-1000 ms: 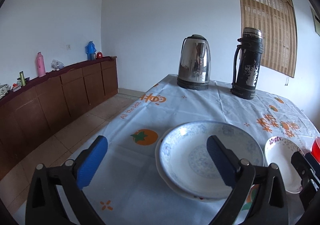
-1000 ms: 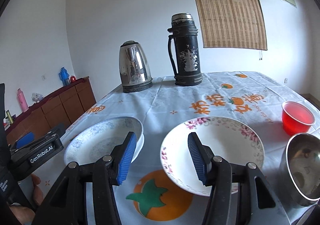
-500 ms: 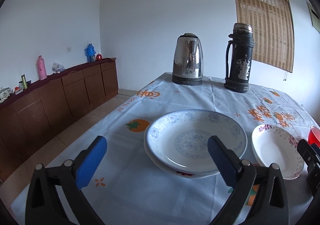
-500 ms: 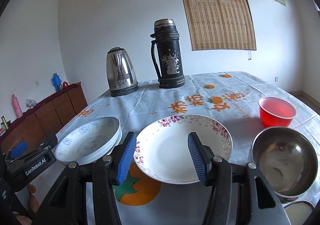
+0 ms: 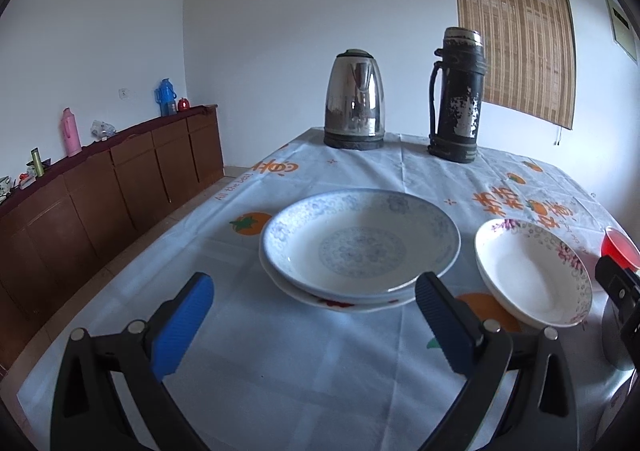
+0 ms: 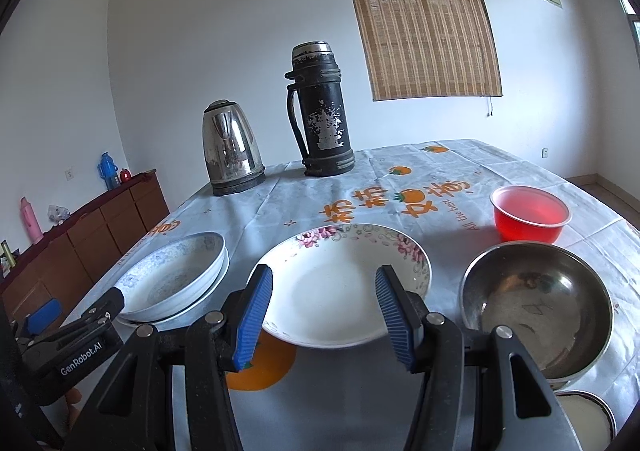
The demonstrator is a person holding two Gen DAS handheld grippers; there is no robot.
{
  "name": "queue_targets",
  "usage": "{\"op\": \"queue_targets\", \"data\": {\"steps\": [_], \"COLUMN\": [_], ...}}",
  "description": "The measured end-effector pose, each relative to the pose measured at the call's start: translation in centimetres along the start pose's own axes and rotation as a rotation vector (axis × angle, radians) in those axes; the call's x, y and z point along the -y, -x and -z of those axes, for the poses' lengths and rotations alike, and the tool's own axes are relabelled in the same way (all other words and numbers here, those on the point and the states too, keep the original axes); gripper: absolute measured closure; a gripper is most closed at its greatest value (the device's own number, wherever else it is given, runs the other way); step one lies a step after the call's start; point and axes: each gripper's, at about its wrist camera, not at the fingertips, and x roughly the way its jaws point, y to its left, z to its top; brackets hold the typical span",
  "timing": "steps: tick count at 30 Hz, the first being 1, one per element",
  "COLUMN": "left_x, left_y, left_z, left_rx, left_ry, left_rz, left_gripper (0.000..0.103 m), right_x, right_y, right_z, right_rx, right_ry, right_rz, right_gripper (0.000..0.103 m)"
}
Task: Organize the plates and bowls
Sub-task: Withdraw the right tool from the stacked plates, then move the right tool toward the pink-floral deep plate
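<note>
Left gripper [image 5: 312, 325]: jaws wide apart, nothing between the blue pads, held above the tablecloth [image 5: 280, 371] just short of the near rim of the blue-patterned plate [image 5: 360, 247].
Right gripper [image 6: 320, 315]: jaws apart at a middling spread, nothing clamped; the pads stand either side of the near rim of the floral plate [image 6: 344, 283] as seen from behind, and I cannot tell whether they touch it.
Blue-patterned plate: centre of the left wrist view, stacked on a second white plate [image 5: 340, 301] whose rim shows beneath it at 6 o'clock.
Floral plate: lying flat on the cloth, at 3 o'clock of the stack, near it but apart.
Steel bowl [image 6: 536, 303]: at 3 o'clock of the floral plate, just beside it.
Red bowl [image 6: 530, 213]: at 12 o'clock of the steel bowl, apart from it.
Kettle [image 5: 354, 105]: upright at the far edge of the table, at 12 o'clock of the stack.
Black flask [image 5: 456, 95]: upright, at 3 o'clock of the kettle, apart from it.
Sideboard [image 5: 100, 187]: along the wall at 9 o'clock, bottles on top.
Bamboo blind [image 6: 420, 23]: on the far wall, above the table.
</note>
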Motion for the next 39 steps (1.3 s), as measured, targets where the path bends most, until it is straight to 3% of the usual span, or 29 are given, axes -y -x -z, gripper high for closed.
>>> {"op": "queue_targets", "data": {"steps": [26,39], "left_x": [1.0,2.4], "left_y": [0.8,1.0], "left_z": [0.6,0.7], "left_rx": [-0.021,-0.039], "left_ry": [-0.012,-0.046], "left_rz": [0.008,0.014], "left_gripper": [0.0,0.0], "right_x": [1.2,1.1], "right_y": [0.7,1.0], "right_z": [0.4,0.7], "right_rx": [0.005,-0.052], "right_ry": [-0.011,-0.028], "right_rz": [0.022,-0.033], "right_gripper": [0.047,0.047]}}
